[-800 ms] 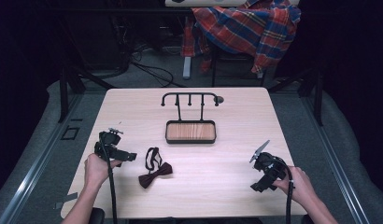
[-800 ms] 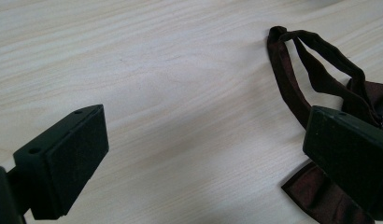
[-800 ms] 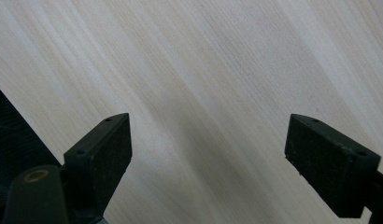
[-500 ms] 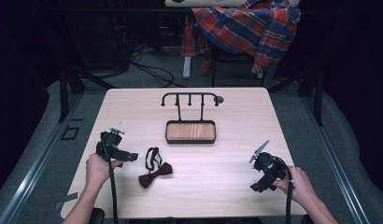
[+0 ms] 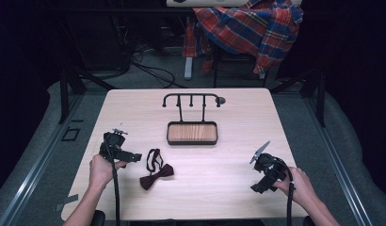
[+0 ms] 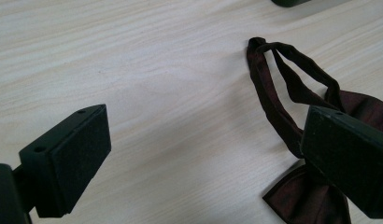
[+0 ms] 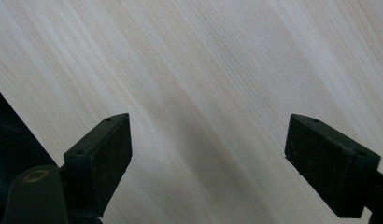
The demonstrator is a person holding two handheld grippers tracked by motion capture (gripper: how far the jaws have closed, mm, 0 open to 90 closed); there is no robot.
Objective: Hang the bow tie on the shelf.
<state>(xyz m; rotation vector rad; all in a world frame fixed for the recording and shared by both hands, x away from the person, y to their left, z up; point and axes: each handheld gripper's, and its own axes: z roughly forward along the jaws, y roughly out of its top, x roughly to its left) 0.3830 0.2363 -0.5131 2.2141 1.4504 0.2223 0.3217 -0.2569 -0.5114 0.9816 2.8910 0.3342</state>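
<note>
Now hovering the left claw (image 6: 199,163) wide apart beside the bow tie (image 5: 156,170) lying on the counter (image 5: 229,179), right claw (image 7: 208,163) also wide and well apart, probably risking pinching only the loose strap (image 6: 292,65) and dragging the tie.

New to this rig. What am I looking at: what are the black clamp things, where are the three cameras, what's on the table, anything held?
No robot here: a person holds a two-jaw gripper in each hand. The high view looks down on the wooden table. It shows the left gripper beside a dark red bow tie and the right gripper over bare wood. Behind the bow tie stands a black hook stand with a wooden tray base. The other two pictures come from cameras riding on the grippers, looking along their black jaws. Both grippers are open and hold nothing; the left one's jaws are near the bow tie's strap.
</note>
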